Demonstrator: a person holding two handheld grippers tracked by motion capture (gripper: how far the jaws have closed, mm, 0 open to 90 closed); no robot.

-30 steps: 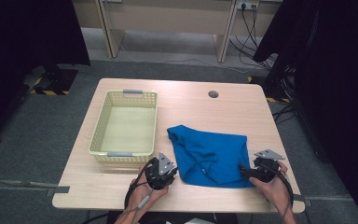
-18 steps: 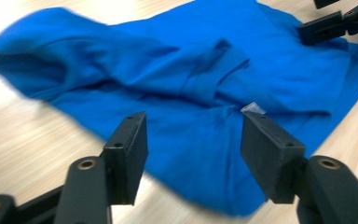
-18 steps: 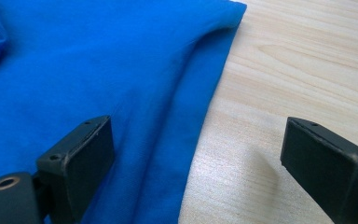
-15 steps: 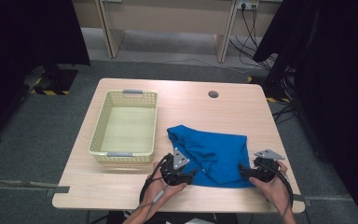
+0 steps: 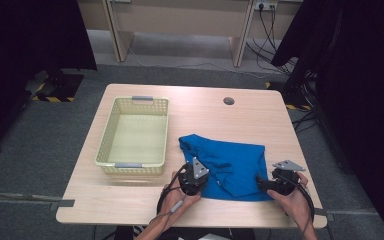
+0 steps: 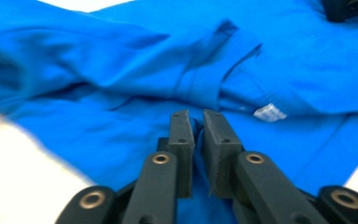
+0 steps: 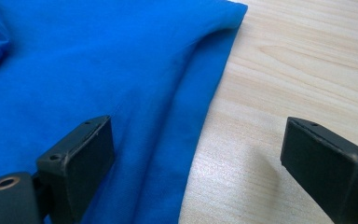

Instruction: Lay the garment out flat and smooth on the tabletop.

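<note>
The wooden table [image 5: 145,200] carries one yellow basket [image 5: 134,135], empty, and one blue shirt [image 5: 230,160] lying crumpled just right of it, at the near edge. Two grippers work the shirt. The left gripper [image 6: 198,122] has just been closing and now pinches a fold of cloth at the shirt's near left edge. The right gripper [image 7: 196,149] rests with jaws spread wide, straddling the shirt's right hem, gripping nothing yet. To do this step well, the right should probably bite the hem as firmly before both lift together, keeping the cloth taut.
</note>
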